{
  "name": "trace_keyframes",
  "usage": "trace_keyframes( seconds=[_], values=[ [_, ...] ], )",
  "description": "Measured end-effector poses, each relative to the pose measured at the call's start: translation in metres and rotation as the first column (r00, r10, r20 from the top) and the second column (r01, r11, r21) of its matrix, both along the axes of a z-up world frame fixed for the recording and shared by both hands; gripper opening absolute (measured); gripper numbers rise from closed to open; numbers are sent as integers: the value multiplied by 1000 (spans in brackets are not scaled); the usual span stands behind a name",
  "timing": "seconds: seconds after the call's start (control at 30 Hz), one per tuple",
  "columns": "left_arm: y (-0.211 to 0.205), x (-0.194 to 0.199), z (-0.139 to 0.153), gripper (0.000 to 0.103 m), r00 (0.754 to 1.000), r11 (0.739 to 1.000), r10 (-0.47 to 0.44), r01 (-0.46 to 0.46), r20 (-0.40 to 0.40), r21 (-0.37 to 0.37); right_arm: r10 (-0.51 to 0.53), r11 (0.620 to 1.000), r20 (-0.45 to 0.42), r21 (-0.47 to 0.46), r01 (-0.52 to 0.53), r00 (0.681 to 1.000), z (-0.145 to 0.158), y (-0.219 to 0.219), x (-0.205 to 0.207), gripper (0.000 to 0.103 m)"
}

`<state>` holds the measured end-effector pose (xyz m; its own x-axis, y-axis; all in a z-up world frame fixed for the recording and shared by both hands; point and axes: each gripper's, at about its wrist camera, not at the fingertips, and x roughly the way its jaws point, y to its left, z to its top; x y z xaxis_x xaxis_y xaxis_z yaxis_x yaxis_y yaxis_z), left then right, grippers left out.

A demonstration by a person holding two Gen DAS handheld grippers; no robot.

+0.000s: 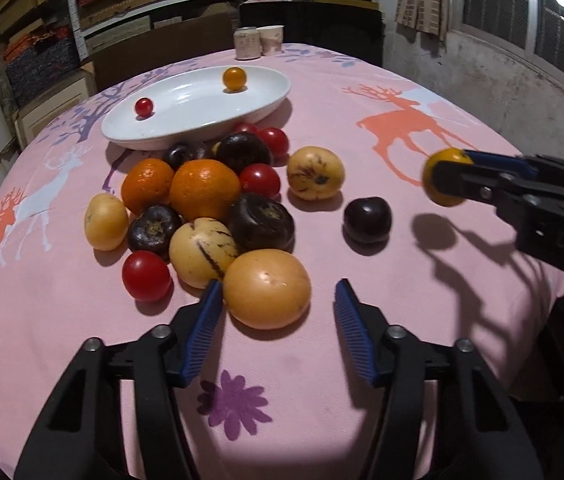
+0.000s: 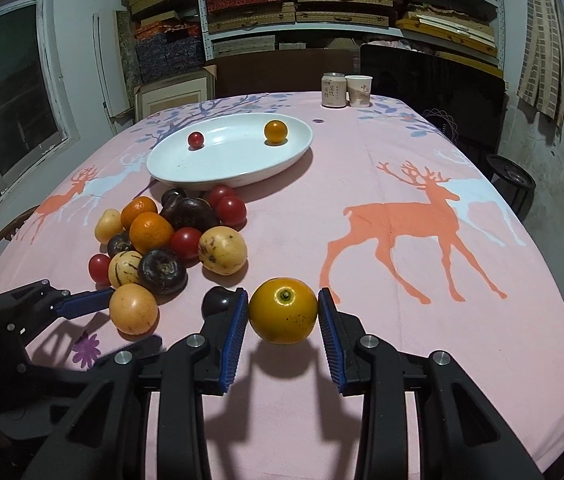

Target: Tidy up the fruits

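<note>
Two fruits lie in the white oval dish (image 2: 170,168) at the far left of the counter (image 2: 402,340): one small red tomato (image 2: 195,139) on the left side and one small orange fruit (image 2: 275,131) on the right.

Near the dish sits a pile on the pink deer-print cloth. Counted from the left wrist view: two oranges (image 1: 204,189), four red tomatoes (image 1: 147,276), three dark purple fruits (image 1: 261,222) plus a smaller dark one (image 1: 180,155) partly hidden at the back, three pale yellow streaked fruits (image 1: 315,173), and one large yellow-orange fruit (image 1: 267,289) nearest. One dark plum (image 1: 367,220) lies apart, right of the pile.

The right hand-held gripper (image 2: 283,312) is closed on a yellow-orange fruit (image 2: 283,310), held clear of the cloth with its shadow below, stem end up.

The left hand-held gripper (image 1: 278,310) is open, its fingers either side of the large yellow-orange fruit; its left pad (image 1: 202,332) is just beside the fruit, the right pad apart from it.

One can (image 2: 333,90) and one paper cup (image 2: 359,90) stand side by side at the far edge.
</note>
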<state>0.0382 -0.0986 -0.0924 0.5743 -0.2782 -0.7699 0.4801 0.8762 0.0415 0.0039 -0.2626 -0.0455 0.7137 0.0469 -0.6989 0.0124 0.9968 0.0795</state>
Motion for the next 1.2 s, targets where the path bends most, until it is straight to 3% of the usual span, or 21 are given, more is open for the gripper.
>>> trace_keyframes(
  seconds=[0.07,0.17,0.4,0.73,0.93,1.2],
  values=[
    [1,2,-1,45,1000,1000,31,-31,3,-4,2,1000,-1,6,-2,1000,-1,-2,-1,36],
    [-1,-2,-2,44,999,999,40,-41,26,14,6,1000,-3,14,-6,1000,-2,-3,-1,36],
    [18,-3,8,44,997,996,73,-73,17,-45,37,999,8,15,-38,999,0,4,-4,36],
    [56,-1,47,44,982,983,157,-146,104,-111,68,998,21,15,-69,997,9,12,-1,36],
    [69,35,80,44,982,977,162,-146,100,-153,102,994,65,36,-104,993,41,10,18,36],
    [48,123,101,44,980,982,155,-138,128,-132,158,982,82,90,-165,984,92,0,110,36]
  ],
)
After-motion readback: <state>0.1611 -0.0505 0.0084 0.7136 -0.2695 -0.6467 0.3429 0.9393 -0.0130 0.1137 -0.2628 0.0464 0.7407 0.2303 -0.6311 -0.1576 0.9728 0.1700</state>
